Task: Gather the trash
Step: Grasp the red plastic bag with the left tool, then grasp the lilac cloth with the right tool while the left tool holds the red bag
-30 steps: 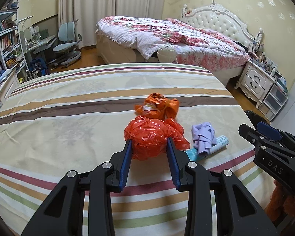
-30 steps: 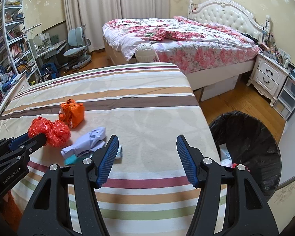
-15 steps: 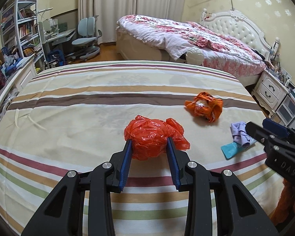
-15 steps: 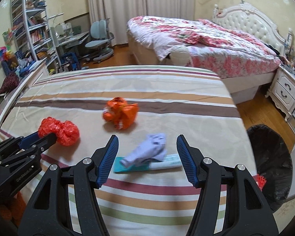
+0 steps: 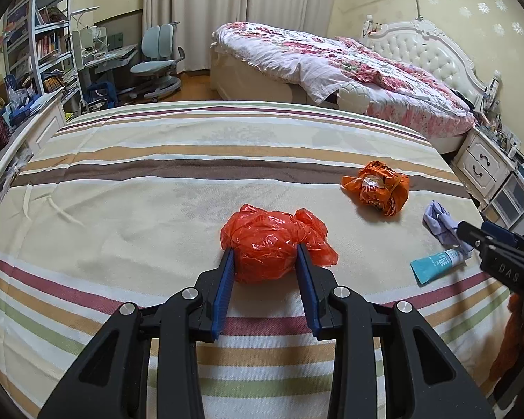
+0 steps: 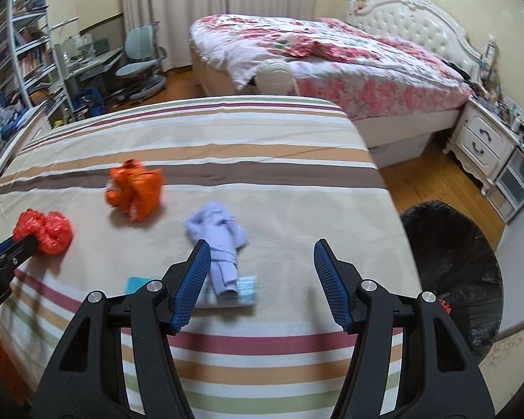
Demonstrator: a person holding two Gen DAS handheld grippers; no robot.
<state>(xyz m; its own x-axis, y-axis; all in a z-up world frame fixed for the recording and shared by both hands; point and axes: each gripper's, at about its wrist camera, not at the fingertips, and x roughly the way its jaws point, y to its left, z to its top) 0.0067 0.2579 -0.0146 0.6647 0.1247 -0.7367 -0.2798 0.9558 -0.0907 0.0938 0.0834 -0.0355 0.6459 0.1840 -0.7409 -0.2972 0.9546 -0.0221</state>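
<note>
Two jobs ran together: the left hand-held gripper [image 5: 263,256] clenched the red bag [image 5: 269,244], low centre. Released, the right hand-held gripper [image 6: 258,248] should straddle the lilac cloth [image 6: 218,234] squarely, leaving the tube [image 5: 436,265].

Both grippers are matte black frames with triangular cut-outs and round silver screws at the joints. The left gripper [image 5: 263,256] and the right gripper [image 6: 262,255] carry ribbed blue pads [image 6: 192,282]; white lettering "DAS" marks the right one's side
</note>
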